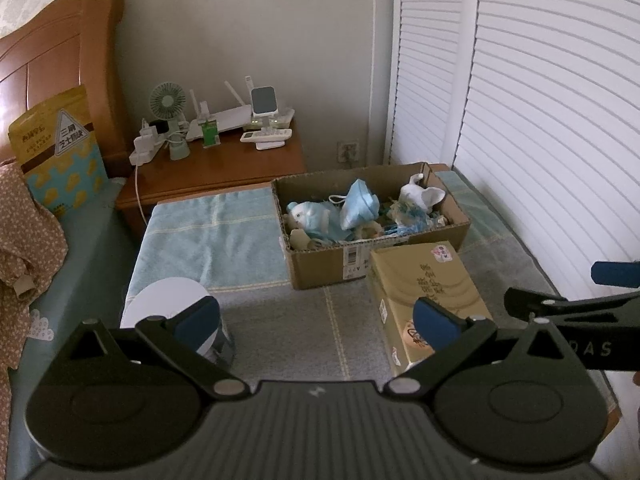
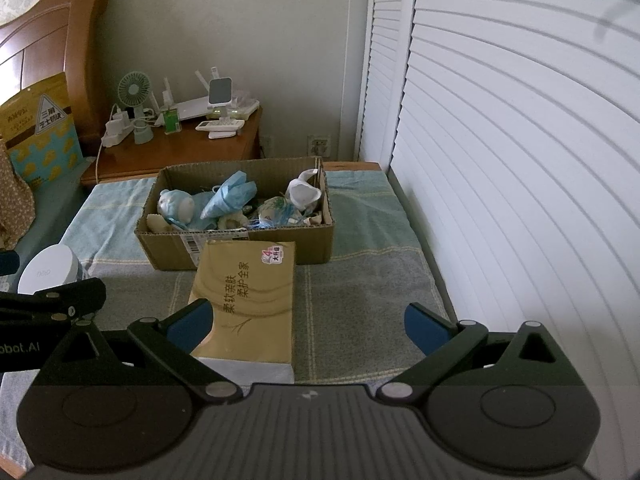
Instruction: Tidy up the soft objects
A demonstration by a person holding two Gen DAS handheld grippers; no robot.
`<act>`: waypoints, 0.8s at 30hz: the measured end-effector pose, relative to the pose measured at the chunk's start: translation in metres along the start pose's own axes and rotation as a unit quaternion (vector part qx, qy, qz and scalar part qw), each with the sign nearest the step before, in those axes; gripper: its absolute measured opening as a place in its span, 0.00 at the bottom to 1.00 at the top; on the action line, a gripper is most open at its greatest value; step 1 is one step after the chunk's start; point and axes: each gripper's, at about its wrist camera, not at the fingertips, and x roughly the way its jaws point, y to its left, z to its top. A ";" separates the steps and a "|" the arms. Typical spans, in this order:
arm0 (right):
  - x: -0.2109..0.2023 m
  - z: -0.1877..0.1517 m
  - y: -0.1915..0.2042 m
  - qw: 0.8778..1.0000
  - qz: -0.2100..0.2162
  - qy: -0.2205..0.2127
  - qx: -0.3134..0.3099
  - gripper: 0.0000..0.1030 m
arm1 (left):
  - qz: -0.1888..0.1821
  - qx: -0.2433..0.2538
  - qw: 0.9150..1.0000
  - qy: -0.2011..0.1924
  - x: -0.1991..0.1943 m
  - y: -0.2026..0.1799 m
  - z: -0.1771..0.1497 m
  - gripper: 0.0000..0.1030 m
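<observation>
**Q:** Across the low platform beside the bed, what lay in front of you?

**Me:** I held my left hand-held gripper (image 1: 316,320) and my right hand-held gripper (image 2: 308,322) side by side above a blue-green blanket (image 2: 360,280). Both stood wide apart and carried nothing. I judged that pose left either one free to reach.

**Q:** Where were the soft things?

**Me:** They sat in an open cardboard box (image 2: 240,248) toward the far end, near the white louvred doors (image 2: 520,160). Inside lay a pale blue plush bear (image 2: 174,206) at the left, a blue fabric bundle (image 2: 230,194) in the middle, and a white plush toy (image 2: 302,194) at the right, over smaller bits I could not make out.

**Q:** Anything outside the box?

**Me:** A tan pack of tissues (image 2: 248,300) lay touching its near wall, pointing toward me. A white round device (image 2: 48,270) stood at the left edge.

**Q:** Sorted, then?

**Me:** The toys lay gathered together; whether the tissues belonged with them, I could not tell.
</observation>
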 end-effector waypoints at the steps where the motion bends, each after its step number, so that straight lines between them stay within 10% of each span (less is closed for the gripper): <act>1: 0.000 0.000 0.000 1.000 0.000 0.000 0.000 1.00 | 0.000 0.000 1.000 0.000 0.000 0.000 0.000 0.99; 24: 0.001 0.001 -0.001 1.000 -0.001 0.000 -0.002 1.00 | 0.002 -0.001 1.000 0.001 0.000 0.001 0.001 0.99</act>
